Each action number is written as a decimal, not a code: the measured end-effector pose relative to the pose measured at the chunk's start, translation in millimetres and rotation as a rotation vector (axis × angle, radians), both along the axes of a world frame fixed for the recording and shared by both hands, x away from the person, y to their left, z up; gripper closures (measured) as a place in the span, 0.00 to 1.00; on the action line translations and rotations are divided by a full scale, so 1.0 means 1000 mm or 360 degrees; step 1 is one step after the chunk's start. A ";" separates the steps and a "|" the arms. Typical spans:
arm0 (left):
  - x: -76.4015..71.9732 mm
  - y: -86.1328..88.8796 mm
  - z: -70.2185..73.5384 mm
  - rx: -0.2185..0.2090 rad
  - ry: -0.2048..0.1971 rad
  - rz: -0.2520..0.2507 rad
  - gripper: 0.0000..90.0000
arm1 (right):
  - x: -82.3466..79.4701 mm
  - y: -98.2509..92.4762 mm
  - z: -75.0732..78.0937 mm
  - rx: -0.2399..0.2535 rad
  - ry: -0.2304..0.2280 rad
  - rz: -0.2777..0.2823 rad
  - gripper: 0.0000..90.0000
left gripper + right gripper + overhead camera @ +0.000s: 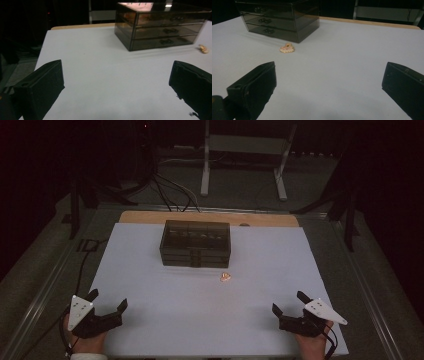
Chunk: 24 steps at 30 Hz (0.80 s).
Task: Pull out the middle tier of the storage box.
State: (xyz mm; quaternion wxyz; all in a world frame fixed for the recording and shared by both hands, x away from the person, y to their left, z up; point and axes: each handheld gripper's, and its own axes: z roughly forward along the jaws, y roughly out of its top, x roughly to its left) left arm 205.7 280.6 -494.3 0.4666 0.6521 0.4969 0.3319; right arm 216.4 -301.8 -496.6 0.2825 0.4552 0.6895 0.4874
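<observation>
- Grippers first, at the near edge: your left gripper (107,301) and your right gripper (289,302) both rest low over the white table (165,320), jaws spread wide with nothing between them.
- You hold them well apart, one at the near left corner and one at the near right. Each carries a pale three-cornered plate on top, and its black jaws look blocky and matte.
- Beyond them the tabletop lies bare, smooth and flat, with a strip of wood showing along the far edge.
- Farther on, a little right of centre, lies a small trinket (225,277). It is a golden-pink piece with a lumpy, irregular outline and a slight shine, and it rests flat on the white surface. In the right gripper view it sits ahead and to the left of your jaws (287,48); in the left gripper view it shows at the far right edge (204,48).
- Just behind it stands a drawer box (195,242), of smoky, see-through plastic, rectangular and hard-edged. The left gripper view shows three shallow drawers stacked in its front (162,32), each with a small dark pull, and all of them look closed.
- My reading of the work: nothing is begun. The trinket is untouched and near the box but apart from it. If it belongs in a drawer, you have opening, picking, placing and closing all left to do.
</observation>
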 end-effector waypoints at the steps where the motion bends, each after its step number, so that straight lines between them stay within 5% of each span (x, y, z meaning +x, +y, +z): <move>1: 0.000 -0.001 0.000 -0.0005 -0.0003 0.0006 0.01 | 0.000 0.000 0.000 -0.0001 0.0001 -0.0002 0.00; 24: 0.020 -0.044 0.024 0.0059 -0.0015 -0.0031 0.01 | -0.001 -0.005 0.000 0.0023 -0.0006 -0.0045 0.00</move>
